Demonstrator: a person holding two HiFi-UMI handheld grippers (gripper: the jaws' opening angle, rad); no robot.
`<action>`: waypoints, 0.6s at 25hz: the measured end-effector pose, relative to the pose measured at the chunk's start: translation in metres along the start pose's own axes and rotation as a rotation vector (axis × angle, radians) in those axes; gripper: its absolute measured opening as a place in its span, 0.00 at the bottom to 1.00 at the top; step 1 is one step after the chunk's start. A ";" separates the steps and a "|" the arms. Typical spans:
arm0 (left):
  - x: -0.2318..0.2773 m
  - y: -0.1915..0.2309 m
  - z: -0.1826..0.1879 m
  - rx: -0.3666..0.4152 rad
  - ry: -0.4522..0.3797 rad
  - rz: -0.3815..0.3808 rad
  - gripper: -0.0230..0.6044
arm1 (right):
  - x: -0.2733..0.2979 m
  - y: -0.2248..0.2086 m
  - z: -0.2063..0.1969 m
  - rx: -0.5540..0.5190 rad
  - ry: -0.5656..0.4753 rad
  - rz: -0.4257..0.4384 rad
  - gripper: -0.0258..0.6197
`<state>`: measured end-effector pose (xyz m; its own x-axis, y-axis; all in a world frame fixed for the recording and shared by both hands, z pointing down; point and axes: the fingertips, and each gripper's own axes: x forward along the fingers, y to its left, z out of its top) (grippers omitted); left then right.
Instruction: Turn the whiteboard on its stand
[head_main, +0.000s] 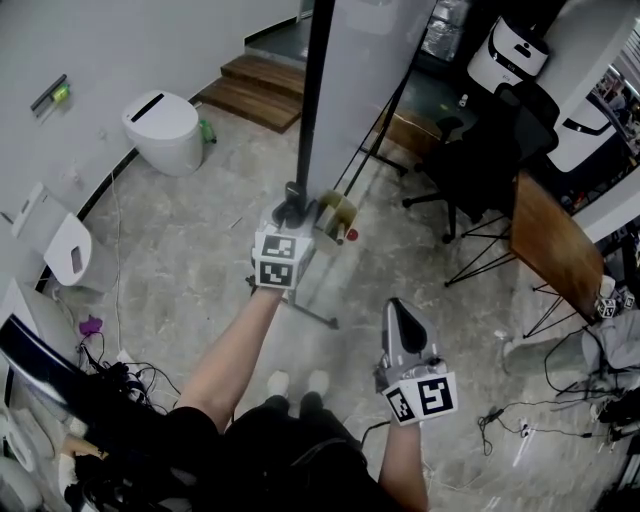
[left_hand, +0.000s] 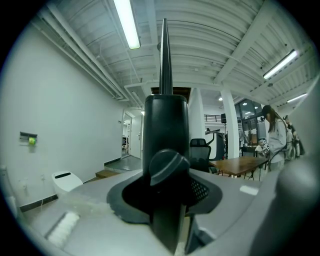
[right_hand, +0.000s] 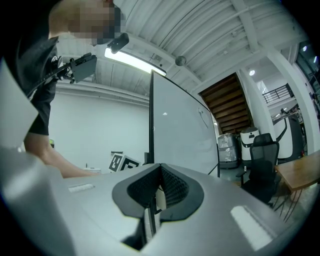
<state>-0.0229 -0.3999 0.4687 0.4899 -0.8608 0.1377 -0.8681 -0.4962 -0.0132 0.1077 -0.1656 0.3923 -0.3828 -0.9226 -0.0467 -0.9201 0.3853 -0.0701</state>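
The left arm (head_main: 228, 365) reaches toward twelve o'clock, the left gripper (head_main: 292, 212) clamped on a black post (head_main: 318, 90). The right gripper (head_main: 400, 312), at its five o'clock, is level, jaws together, empty.

Setting: open office-type robotics lab, with whiteboard (head_main: 372, 80) on its stand at 12 o'clock, black office chair (head_main: 470, 170) at 1, white robot shells (head_main: 508, 52) behind it, wooden table (head_main: 555, 245) at 3, loose cables (head_main: 560, 400) on the floor at 4, strip light (left_hand: 127, 25) overhead.

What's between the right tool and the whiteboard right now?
Nothing. The right gripper view shows open air from the right tool to the whiteboard; the head view shows only bare floor under that gap.
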 end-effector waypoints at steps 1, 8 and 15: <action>-0.006 -0.002 -0.001 0.001 0.000 -0.001 0.31 | -0.001 0.001 0.000 -0.001 0.000 0.002 0.05; -0.044 -0.011 -0.006 0.004 0.000 -0.005 0.31 | -0.003 0.012 -0.005 0.001 0.006 0.029 0.05; -0.069 -0.013 -0.013 0.007 0.006 -0.011 0.31 | 0.004 0.025 -0.008 -0.002 0.004 0.062 0.05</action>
<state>-0.0467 -0.3323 0.4724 0.4989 -0.8546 0.1442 -0.8621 -0.5063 -0.0183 0.0825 -0.1596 0.3983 -0.4395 -0.8970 -0.0468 -0.8948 0.4418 -0.0648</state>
